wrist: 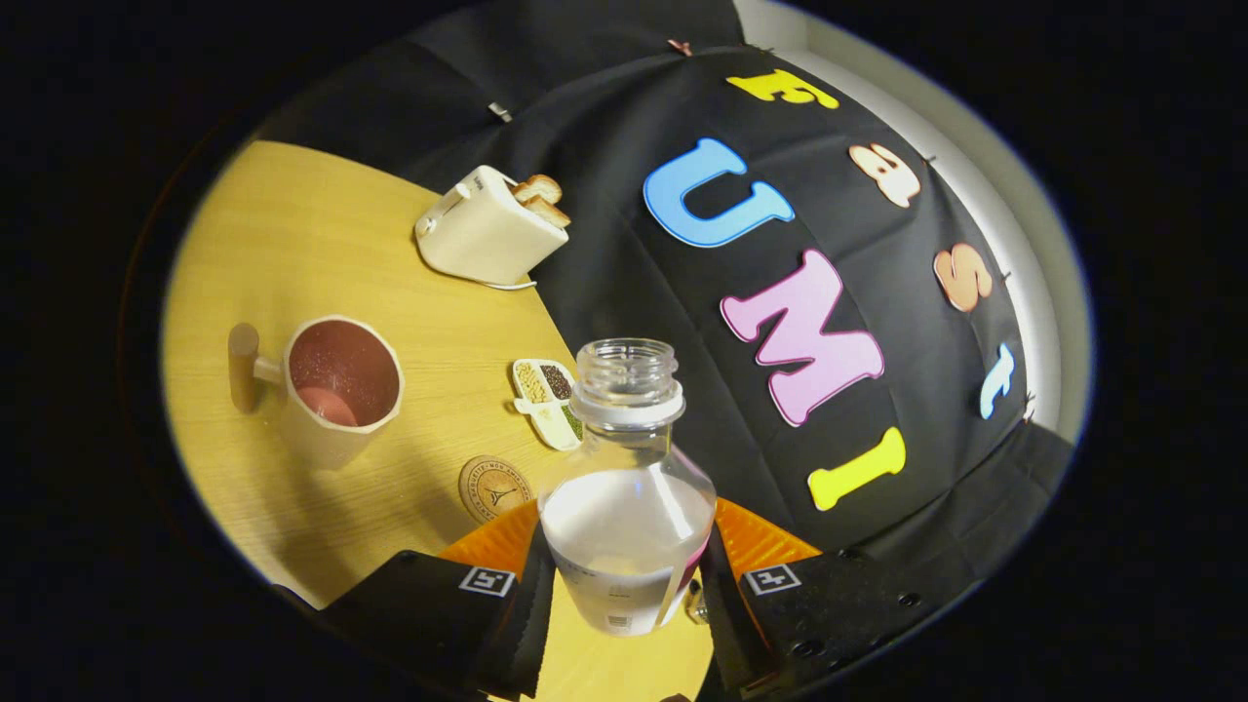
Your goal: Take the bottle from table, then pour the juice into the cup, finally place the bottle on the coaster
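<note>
**A:** Start at your gripper [629,585]. What have the two fingers got?

**B:** They're closed on the bottle [629,507], one finger pressing each side of its lower body. You hold it between them, its open neck pointing away from you, ahead of the fingertips. No cap on it. Pale liquid fills the lower part of the clear body.

**A:** And how is your tool sitting over the table?

**B:** It's rolled to one side, so the wooden table [322,244] runs slanted beneath you and the booth wall rises beyond the bottle's mouth. The bottle is lifted off the table. I can't tell how far it tips from upright.

**A:** Where's the cup from there?

**B:** One cup [336,390], well apart from the bottle, off to the side of its neck, standing on the table with its handle turned away from you. Its inside is reddish with a little pink at the bottom.

**A:** The coaster?

**B:** One round coaster [494,487], flat on the table just beside the bottle's shoulder, between you and the cup.

**A:** Anything else out there?

**B:** One small divided dish [548,402] of grains beyond the coaster, and farther on one toaster [487,229] with two slices of bread sticking out.
</note>
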The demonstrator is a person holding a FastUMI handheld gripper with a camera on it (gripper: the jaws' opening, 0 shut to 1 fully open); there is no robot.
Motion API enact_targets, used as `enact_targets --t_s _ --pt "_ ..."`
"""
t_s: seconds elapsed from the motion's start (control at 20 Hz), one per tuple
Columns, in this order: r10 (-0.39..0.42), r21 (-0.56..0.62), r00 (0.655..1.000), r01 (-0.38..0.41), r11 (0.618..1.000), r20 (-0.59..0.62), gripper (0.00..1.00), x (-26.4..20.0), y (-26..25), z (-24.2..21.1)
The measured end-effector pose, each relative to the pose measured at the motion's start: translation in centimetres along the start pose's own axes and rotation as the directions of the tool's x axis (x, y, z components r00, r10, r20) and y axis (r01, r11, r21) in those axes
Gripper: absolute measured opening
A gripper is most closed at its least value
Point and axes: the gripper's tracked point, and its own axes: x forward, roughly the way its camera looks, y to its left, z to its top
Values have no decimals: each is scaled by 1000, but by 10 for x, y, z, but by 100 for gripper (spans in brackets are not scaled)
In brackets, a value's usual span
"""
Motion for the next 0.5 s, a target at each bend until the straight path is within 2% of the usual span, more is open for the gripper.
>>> enact_targets --t_s 0.2,0.5 --pt "12 -152 1000 -8 988 26 70 10 18 10" --pt "48 -315 996 -21 949 78 70 15 43 24"
